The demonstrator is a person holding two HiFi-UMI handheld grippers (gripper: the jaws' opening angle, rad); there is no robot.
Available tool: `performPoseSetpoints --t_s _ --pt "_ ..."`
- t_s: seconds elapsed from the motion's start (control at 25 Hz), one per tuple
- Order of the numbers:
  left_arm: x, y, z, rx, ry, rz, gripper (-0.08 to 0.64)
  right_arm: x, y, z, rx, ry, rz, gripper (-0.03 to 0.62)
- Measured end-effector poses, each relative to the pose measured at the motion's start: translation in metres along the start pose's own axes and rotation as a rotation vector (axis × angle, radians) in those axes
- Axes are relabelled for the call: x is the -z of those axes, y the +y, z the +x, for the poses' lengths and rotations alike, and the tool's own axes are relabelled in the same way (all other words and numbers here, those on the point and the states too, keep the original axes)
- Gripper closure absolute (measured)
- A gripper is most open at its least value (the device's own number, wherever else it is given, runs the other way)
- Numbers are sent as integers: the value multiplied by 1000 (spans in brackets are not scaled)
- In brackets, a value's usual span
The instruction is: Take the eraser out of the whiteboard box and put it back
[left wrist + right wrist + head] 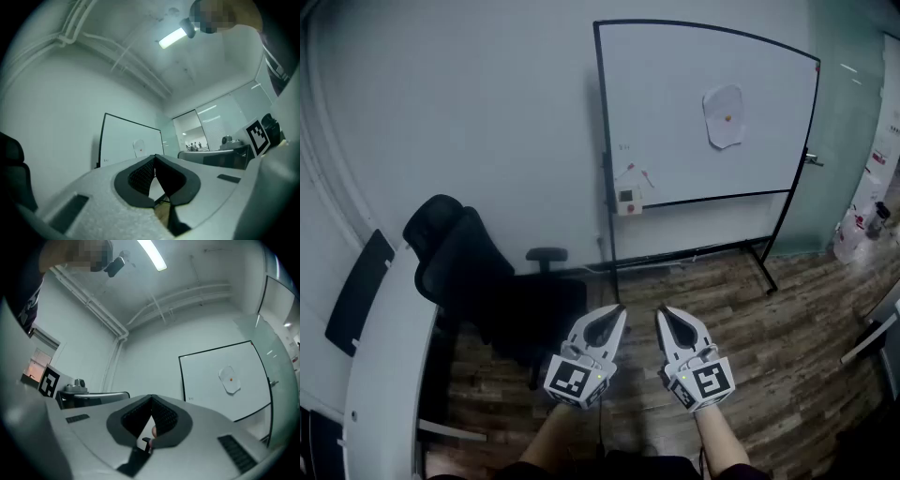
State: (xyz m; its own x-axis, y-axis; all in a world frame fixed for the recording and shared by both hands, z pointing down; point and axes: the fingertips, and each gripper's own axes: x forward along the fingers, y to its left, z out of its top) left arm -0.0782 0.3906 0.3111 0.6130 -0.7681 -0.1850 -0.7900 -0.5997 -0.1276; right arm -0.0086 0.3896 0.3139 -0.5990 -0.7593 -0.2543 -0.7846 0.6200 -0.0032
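The whiteboard [708, 108] stands on its wheeled frame against the far wall, across the floor from me. A small white box [627, 200] is fixed at its lower left corner; I cannot make out the eraser in it. My left gripper [620, 309] and right gripper [661, 310] are held side by side low in the head view, well short of the board, each pointing at it. Both are shut with nothing between the jaws. The left gripper view shows its tips [154, 156] meeting in front of the board [126, 143]. The right gripper [151, 397] looks the same, with the board [225, 380] to its right.
A black office chair [483, 281] stands on the wooden floor to the left of the grippers. A curved white desk [389, 366] runs along the left edge. A paper sheet [724, 115] is pinned on the board. Bags and a table corner [872, 323] sit at right.
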Motion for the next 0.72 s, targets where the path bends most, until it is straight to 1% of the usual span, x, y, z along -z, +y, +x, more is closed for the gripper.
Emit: performPoseSetpoints --t_s 0.16,0.28,0.36,0.6,0.72 --pt "-11 5 3 3 -28 33 555 -9 -2 4 -3 -23 -27 590" --pt "-24 4 6 15 -66 73 555 -23 1 6 -24 -71 -70 590" --pt "-29 0 9 26 -69 82 555 -29 1 6 -29 -91 -95 590" --pt "-29 -8 9 39 -64 73 555 -34 8 2 -52 -98 -101 589" --pt "-26 -15 11 42 -59 68 555 -33 3 -6 -36 -94 -108 589"
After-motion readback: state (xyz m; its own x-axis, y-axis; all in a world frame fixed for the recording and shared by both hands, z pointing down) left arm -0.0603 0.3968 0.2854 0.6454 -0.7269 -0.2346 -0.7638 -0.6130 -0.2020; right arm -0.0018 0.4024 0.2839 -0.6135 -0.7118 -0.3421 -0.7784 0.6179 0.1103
